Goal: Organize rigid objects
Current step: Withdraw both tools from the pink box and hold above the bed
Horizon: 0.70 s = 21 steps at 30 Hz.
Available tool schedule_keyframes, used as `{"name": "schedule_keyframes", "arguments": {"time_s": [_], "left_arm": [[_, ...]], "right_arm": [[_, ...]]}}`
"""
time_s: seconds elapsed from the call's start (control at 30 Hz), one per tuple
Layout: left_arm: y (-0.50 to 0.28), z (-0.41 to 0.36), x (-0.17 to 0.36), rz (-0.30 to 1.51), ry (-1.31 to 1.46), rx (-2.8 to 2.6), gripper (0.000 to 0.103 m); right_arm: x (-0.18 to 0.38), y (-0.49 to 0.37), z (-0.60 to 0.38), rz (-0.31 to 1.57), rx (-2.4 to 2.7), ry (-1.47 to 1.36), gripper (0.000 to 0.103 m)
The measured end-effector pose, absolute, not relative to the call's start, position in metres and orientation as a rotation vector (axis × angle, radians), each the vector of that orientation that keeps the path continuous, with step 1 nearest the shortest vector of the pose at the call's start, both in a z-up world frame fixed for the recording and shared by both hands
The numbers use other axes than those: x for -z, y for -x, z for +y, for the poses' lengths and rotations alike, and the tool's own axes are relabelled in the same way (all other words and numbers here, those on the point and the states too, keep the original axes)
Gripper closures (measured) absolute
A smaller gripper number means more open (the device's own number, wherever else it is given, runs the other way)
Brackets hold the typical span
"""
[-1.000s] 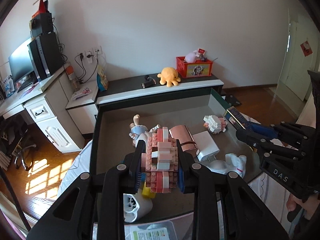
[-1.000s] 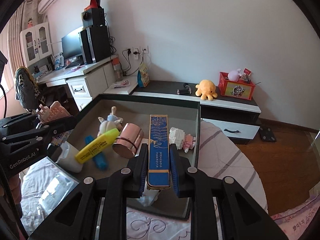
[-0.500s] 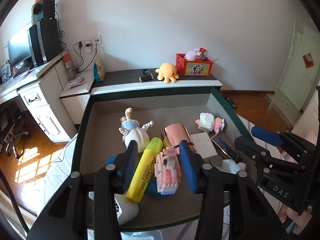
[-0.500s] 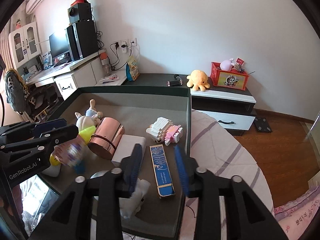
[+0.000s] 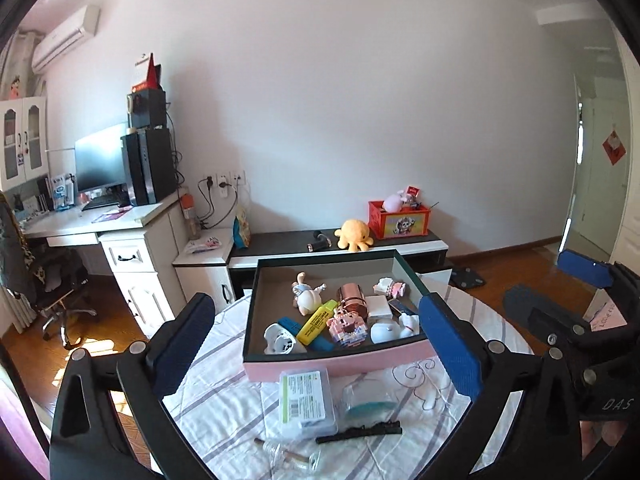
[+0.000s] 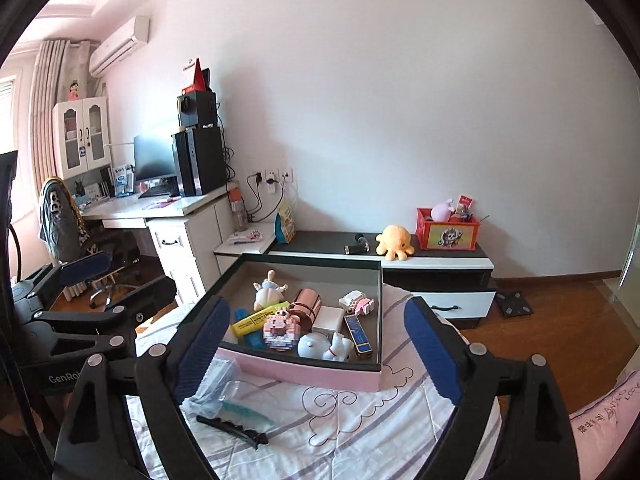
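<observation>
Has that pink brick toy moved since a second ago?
Yes. The pink brick toy left the left gripper and now lies in the box, beside the yellow highlighter.

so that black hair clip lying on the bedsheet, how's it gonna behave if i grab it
The black hair clip looks thin and long, so probably light and stiff. Lying flat on the soft striped sheet, it may sink in and be awkward to get fingers under. Its glossy plastic could slip, so pinching across its narrow width seems safest.

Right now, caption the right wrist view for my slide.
Open right gripper above pink box of sorted toys; hair clip outside.
</observation>
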<state>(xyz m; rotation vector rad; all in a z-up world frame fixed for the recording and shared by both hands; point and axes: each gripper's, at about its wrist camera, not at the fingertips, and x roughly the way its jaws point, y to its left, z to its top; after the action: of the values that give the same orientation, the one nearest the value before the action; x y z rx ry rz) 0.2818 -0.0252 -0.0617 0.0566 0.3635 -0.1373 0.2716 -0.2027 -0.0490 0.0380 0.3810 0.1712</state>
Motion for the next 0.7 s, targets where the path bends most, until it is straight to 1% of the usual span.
{"name": "schedule_keyframes", "arguments": {"time_s": [0.03,0.33,0.7], "left_arm": [[-0.267,-0.023,0.059,0.345,-0.054,0.131,0.000],[-0.163,-0.007,0.050,0.262,-0.028,0.067,0.000],[-0.096,0.000,0.035,0.173,-0.025,0.041,0.000]], "right_arm": [[0.045,-0.257,-0.200,0.361,-0.167,-0.034,0.000],[0.025,-0.145,-0.185,0.245,-0.104,0.013,0.000],[0.015,-0.074,-0.175,0.187,-0.098,0.016,0.000]]}}
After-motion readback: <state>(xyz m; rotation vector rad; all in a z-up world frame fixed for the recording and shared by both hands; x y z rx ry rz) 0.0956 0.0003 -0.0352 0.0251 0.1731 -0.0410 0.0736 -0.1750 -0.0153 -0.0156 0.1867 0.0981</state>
